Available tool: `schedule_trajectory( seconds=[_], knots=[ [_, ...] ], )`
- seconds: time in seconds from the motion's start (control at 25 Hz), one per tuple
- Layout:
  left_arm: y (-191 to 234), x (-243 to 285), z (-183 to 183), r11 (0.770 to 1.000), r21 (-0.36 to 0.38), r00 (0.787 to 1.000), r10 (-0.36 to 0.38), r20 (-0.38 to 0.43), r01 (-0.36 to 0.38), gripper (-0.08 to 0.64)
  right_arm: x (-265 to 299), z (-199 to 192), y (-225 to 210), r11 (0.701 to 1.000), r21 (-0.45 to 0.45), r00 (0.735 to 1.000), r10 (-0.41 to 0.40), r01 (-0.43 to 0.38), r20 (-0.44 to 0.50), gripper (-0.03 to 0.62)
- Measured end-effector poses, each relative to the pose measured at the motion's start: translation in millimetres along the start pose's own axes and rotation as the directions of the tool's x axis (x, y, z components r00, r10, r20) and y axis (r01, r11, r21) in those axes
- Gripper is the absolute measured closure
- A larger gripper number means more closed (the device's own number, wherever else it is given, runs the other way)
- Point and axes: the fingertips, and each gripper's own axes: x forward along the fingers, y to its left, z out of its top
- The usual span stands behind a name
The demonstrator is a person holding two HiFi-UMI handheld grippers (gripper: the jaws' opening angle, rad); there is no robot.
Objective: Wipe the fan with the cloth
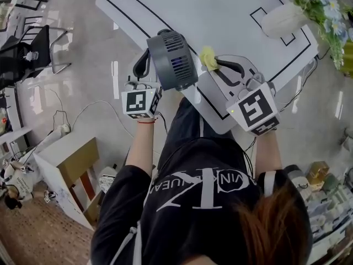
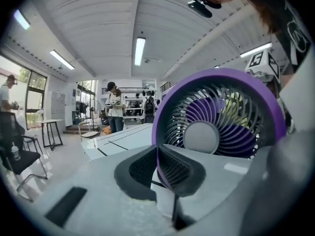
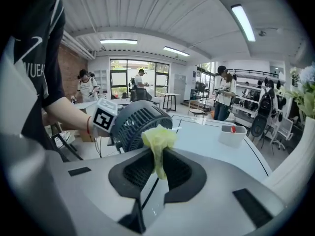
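A small fan [image 1: 172, 59], dark grey at the back with a purple front ring [image 2: 216, 112], is held in the air over the near edge of the white table [image 1: 220, 15]. My left gripper [image 1: 150, 59] is shut on the fan, its pads clamped on the purple ring's lower edge [image 2: 158, 168]. My right gripper [image 1: 219, 65] is shut on a crumpled yellow cloth [image 1: 208, 58], which sticks up from between the pads [image 3: 157, 141]. The cloth hangs just right of the fan's grey back [image 3: 140, 124]; whether it touches the housing I cannot tell.
A white vase [image 1: 284, 20] with flowers [image 1: 322, 4] stands at the table's far right. A small white holder [image 3: 232, 133] sits on the tabletop. A chair [image 1: 33, 48] and a low cabinet [image 1: 66, 164] stand on the floor at left. People stand farther back in the room.
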Motion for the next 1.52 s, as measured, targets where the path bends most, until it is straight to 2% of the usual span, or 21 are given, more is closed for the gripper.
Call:
schedule_trajectory(
  seconds=[0.2, 0.48, 0.72, 0.92, 1.0, 1.12, 1.2, 1.52],
  knots=[
    [2, 5, 2, 0.999, -0.007, 0.998, -0.05, 0.038, 0.05, 0.538, 11, 12, 20, 0.997, -0.069, 0.997, 0.051, -0.047, 0.061, 0.537],
    [1, 3, 3, 0.999, -0.019, 0.998, -0.029, 0.049, 0.03, 0.541, 28, 25, 4, 0.988, -0.154, 0.992, 0.013, 0.006, 0.123, 0.537],
    [0, 2, 0, 1.0, -0.003, 1.0, 0.006, 0.005, -0.006, 0.549, 50, 27, -15, 0.958, -0.284, 0.994, 0.003, 0.029, 0.112, 0.537],
    [-1, -4, -4, 0.996, -0.078, 0.999, 0.043, -0.017, -0.044, 0.549, 70, 22, -24, 0.924, -0.382, 0.995, 0.047, -0.008, 0.093, 0.537],
    [2, -9, -5, 0.994, -0.072, 0.995, 0.084, -0.045, -0.087, 0.549, 78, 18, -26, 0.914, -0.406, 0.995, 0.061, -0.023, 0.08, 0.537],
    [5, -14, -5, 0.991, -0.045, 0.989, 0.126, -0.075, -0.129, 0.549, 89, 10, -27, 0.904, -0.426, 0.996, 0.07, -0.038, 0.06, 0.537],
    [5, -17, -4, 0.989, -0.056, 0.988, 0.134, -0.075, -0.139, 0.549, 94, 5, -25, 0.903, -0.427, 0.996, 0.074, -0.047, 0.046, 0.536],
    [9, -25, -4, 0.979, -0.07, 0.979, 0.186, -0.082, -0.192, 0.549, 105, -15, -10, 0.914, -0.393, 0.995, 0.1, -0.098, -0.017, 0.535]
  ],
)
